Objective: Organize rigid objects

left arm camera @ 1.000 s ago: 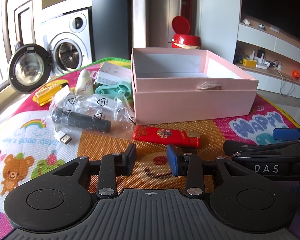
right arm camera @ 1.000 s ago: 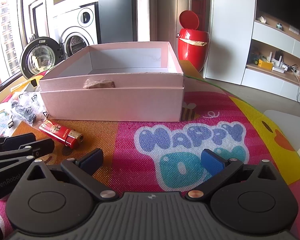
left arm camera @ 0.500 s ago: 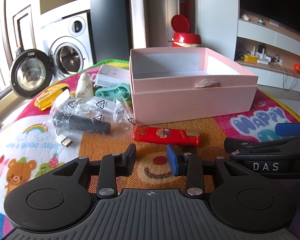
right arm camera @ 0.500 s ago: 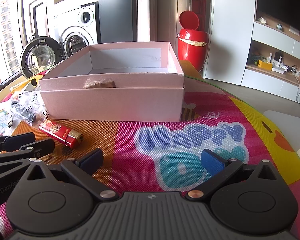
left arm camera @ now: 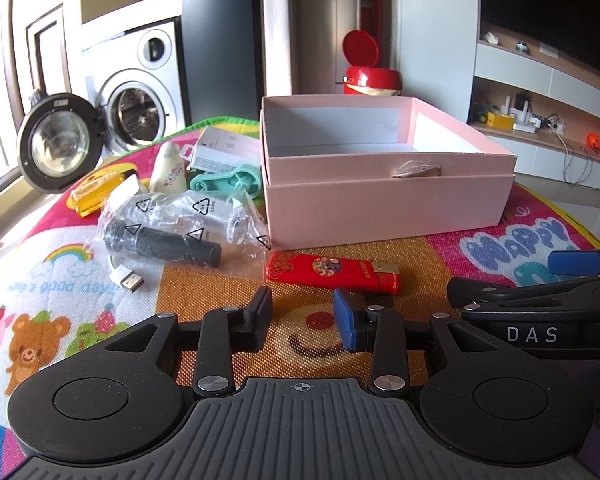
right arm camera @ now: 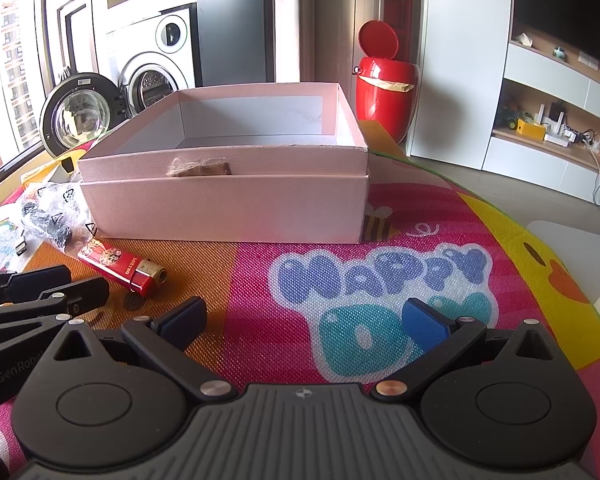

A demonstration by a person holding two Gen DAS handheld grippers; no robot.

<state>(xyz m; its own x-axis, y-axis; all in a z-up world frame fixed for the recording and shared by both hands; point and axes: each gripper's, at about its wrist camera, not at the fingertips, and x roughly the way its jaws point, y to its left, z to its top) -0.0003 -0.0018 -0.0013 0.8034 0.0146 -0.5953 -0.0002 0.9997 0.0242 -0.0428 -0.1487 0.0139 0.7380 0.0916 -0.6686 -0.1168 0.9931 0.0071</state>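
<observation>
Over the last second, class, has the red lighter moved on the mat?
No. The lighter lies in the same spot just before the pink box, on the mat's orange patch, gold end pointing right.

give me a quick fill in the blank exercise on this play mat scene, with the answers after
1. The lighter lying on the mat in front of the pink box is coloured ____.
2. The black cylinder lies inside a clear plastic ____.
3. Neither the left gripper nor the right gripper holds anything; both are ____.
4. The washing machine door stands ____.

Answers: red; bag; open; open
</observation>
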